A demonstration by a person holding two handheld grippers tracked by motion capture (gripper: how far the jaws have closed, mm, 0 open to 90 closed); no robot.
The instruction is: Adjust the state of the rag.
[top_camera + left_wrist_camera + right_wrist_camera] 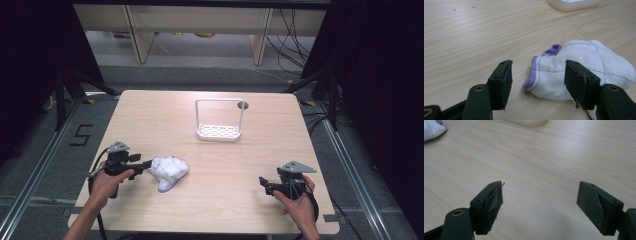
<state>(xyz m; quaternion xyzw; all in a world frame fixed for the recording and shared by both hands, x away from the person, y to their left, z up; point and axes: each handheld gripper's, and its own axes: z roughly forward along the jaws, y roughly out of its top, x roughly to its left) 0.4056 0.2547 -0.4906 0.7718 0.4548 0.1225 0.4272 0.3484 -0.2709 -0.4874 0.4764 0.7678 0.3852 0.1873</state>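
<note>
Closing on only the purple hem, the released left gripper [537, 82] could drag the crumpled cloth [584, 70] across the desk [150, 115], while the right gripper [539, 205] waits released.

On the wooden counter [150, 115] a white rack [219, 122] with a tall wire hoop stands toward the far side, just right of centre. Near the left, a bunched white cloth [169, 171] lies just beside the left gripper [145, 164], its jaws pointing at it. The right gripper [265, 184] sits near right, well apart, jaws pointing left.
</note>
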